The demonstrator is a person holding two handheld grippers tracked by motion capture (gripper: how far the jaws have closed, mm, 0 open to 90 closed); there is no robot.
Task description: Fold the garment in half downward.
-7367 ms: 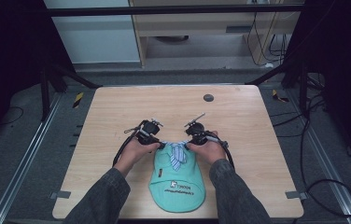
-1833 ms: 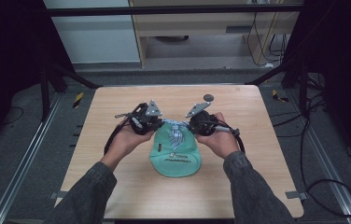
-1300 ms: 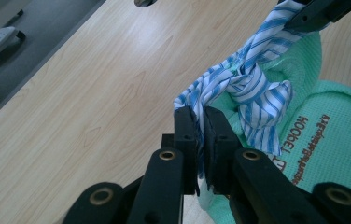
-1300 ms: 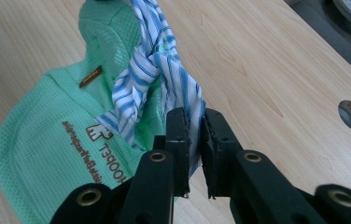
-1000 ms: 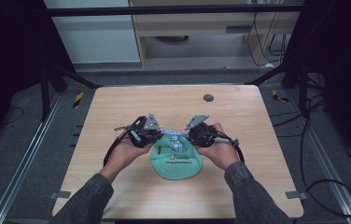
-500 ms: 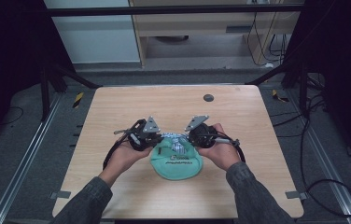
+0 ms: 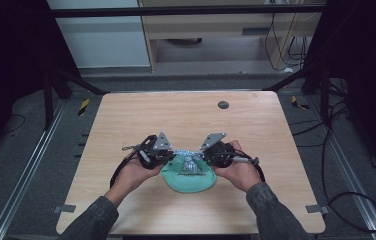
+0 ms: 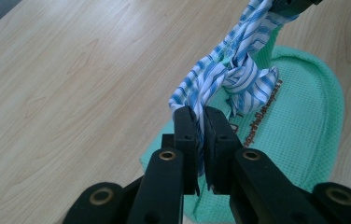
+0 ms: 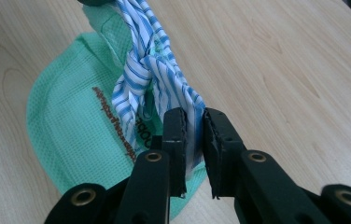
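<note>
Both grippers had drawn slightly nearer the table's near edge since a second before. Left gripper [image 8: 200, 122] was pinched tight on one tail of the blue-and-white striped cloth strip [image 8: 229, 74], right gripper [image 9: 188, 125] clamped on the other. Its knot hung between them over the mint-green waffle-textured pouch [image 7: 188, 179], rounded and soft, lying on the pale wooden table [image 7: 186, 115].

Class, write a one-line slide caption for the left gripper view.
Left claw shut on knotted striped cloth strip above green mesh bag.
</note>
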